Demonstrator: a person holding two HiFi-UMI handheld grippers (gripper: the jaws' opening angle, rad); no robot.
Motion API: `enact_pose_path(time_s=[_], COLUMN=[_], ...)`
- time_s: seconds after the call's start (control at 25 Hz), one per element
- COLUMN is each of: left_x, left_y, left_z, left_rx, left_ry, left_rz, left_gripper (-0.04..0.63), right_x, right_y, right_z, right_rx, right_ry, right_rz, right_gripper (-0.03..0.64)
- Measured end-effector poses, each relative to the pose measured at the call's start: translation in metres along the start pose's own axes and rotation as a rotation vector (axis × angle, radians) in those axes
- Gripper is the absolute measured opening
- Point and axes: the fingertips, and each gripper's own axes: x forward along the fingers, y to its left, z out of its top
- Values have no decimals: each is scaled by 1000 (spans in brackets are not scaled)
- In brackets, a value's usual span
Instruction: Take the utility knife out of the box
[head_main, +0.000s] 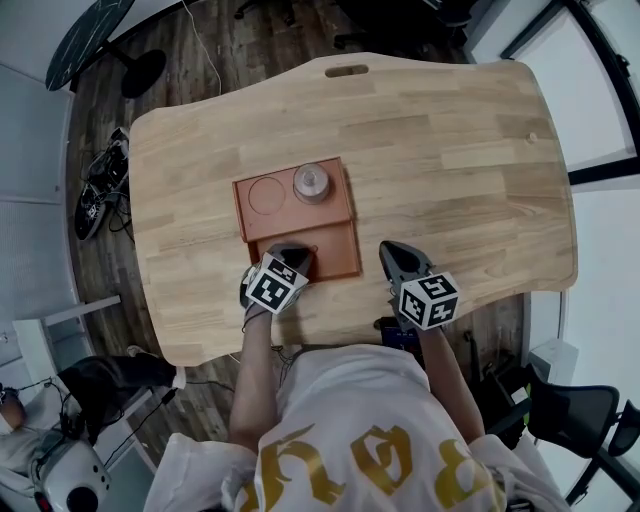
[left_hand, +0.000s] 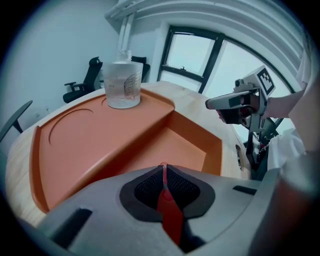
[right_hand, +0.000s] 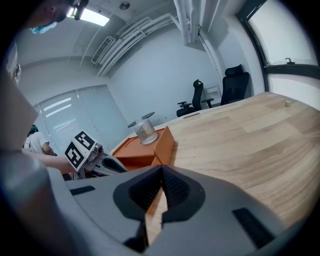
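An orange box (head_main: 338, 255) lies on the wooden table, with a flat upper shelf and a sunken compartment (left_hand: 187, 145) at its near end. My left gripper (head_main: 291, 256) hovers over that compartment's near edge. Its jaws are shut on a thin red piece (left_hand: 170, 212), which seems to be the utility knife; only the narrow part between the pads shows. My right gripper (head_main: 391, 253) is to the right of the box above bare table, shut with nothing in it. In the right gripper view, my right gripper (right_hand: 161, 172) points past the box's corner (right_hand: 164, 143).
A clear plastic jar (head_main: 311, 182) stands on the box's upper shelf beside a round recess (head_main: 267, 195). The table's near edge (head_main: 340, 345) runs just below both grippers. Office chairs (right_hand: 231, 82) stand beyond the far side.
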Motion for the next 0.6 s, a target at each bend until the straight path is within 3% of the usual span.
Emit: enact_pose_path(time_s=[0.6], left_x=[17], left_y=[-4], left_z=[-9], left_rx=[98], left_ry=[105], left_rz=[51], left_gripper=[64], right_x=[1], right_y=[-10], right_z=[-6], right_rx=[25], right_ry=[8], right_rz=[-14], right_gripper=[11])
